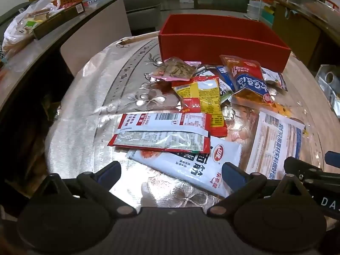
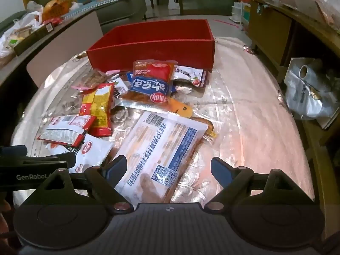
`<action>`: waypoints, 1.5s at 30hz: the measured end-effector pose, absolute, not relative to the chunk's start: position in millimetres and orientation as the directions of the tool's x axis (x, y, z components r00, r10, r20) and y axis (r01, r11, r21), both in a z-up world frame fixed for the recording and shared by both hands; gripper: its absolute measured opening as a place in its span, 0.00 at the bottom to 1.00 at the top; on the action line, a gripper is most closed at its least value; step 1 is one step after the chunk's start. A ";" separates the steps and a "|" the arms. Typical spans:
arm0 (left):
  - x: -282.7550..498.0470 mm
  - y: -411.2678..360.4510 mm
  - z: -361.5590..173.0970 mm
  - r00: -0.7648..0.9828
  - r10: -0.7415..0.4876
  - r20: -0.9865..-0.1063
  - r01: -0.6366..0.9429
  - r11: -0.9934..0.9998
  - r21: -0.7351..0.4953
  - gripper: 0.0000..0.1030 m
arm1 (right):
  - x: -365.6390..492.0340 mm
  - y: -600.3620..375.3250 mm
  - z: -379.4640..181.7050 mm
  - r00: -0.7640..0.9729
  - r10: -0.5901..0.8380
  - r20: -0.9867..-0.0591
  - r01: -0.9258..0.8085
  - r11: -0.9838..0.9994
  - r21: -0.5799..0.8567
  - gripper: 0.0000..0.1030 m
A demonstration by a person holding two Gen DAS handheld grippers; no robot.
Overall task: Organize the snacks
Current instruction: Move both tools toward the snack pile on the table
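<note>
A pile of snack packets lies on a round table with a silvery floral cover (image 1: 89, 97). A red open box (image 1: 223, 42) stands at the far side; it also shows in the right wrist view (image 2: 153, 48) and looks empty. My left gripper (image 1: 170, 174) is open, low over a white packet (image 1: 191, 165) and a red-and-white packet (image 1: 161, 131). My right gripper (image 2: 169, 170) is open, over a large white-and-blue bread packet (image 2: 161, 148). A red-and-blue packet (image 2: 150, 80) and a yellow-red packet (image 2: 97, 108) lie nearer the box.
A counter at the left holds plastic bags and a dark box (image 1: 57, 19). A sofa (image 1: 142, 2) stands behind. At the right are a wooden cabinet (image 2: 272, 31) and a silver bag with a roll (image 2: 310, 89). Each gripper shows at the other view's edge.
</note>
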State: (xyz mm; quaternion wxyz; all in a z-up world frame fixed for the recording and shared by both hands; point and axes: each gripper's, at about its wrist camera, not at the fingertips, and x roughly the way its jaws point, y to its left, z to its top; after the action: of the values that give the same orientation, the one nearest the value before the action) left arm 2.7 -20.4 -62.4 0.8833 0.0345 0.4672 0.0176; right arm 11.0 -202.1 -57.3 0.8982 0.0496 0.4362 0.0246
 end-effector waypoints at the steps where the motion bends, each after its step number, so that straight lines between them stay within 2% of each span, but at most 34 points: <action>1: 2.6 -20.7 -62.7 0.562 0.063 -0.825 0.003 0.997 0.078 0.94 | 10.8 -202.2 -57.4 0.616 0.091 -0.782 -0.001 0.993 0.115 0.88; 30: 3.0 -22.3 -63.5 0.557 0.068 -0.828 0.001 0.997 0.082 0.94 | 9.1 -204.2 -65.5 0.590 0.104 -0.801 0.023 0.989 0.145 0.91; 41: 9.4 -1.3 -62.7 0.531 0.072 -0.844 -0.094 0.995 0.026 0.94 | 23.8 -202.4 -79.2 0.523 0.113 -0.845 0.098 0.977 0.191 0.92; 45: 10.0 6.1 -59.0 0.539 0.071 -0.839 -0.120 0.993 0.006 0.94 | 32.4 -190.9 -83.7 0.536 0.146 -0.832 0.107 0.965 0.238 0.92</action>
State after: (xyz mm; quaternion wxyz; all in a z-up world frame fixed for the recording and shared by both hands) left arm 10.0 6.1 -59.0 0.8769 -0.0259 0.4769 0.0543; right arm 32.4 -190.9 -83.7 0.8663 0.1311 0.4818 0.0112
